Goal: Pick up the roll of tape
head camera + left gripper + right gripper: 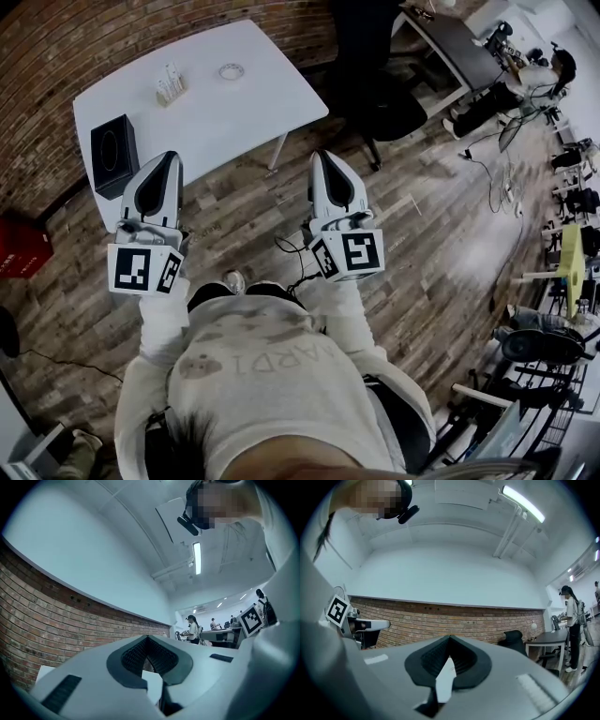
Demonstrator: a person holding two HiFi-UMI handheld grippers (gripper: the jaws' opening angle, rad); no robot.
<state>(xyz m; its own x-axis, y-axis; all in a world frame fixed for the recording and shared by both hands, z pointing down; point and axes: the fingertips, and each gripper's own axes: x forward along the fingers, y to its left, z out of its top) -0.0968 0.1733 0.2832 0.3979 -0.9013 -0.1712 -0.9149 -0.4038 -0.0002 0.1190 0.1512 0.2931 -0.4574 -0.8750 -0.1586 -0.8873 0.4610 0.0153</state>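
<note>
The roll of tape (232, 71), a small clear ring, lies flat near the far edge of the white table (225, 117). My left gripper (167, 161) is held level in front of me, its tip over the table's near edge beside a black box, jaws shut and empty. My right gripper (325, 157) is level too, just off the table's right corner over the wood floor, shut with nothing in it. In the left gripper view the left gripper (148, 638) shows its pads meeting at the tip. The right gripper (450, 638) looks the same. Both are well short of the tape.
A black box (113, 153) stands on the table's left front corner. A small white holder (170, 84) sits left of the tape. A black office chair (380, 89) stands right of the table, a red crate (21, 246) on the floor at left. A person (548, 70) sits at far desks.
</note>
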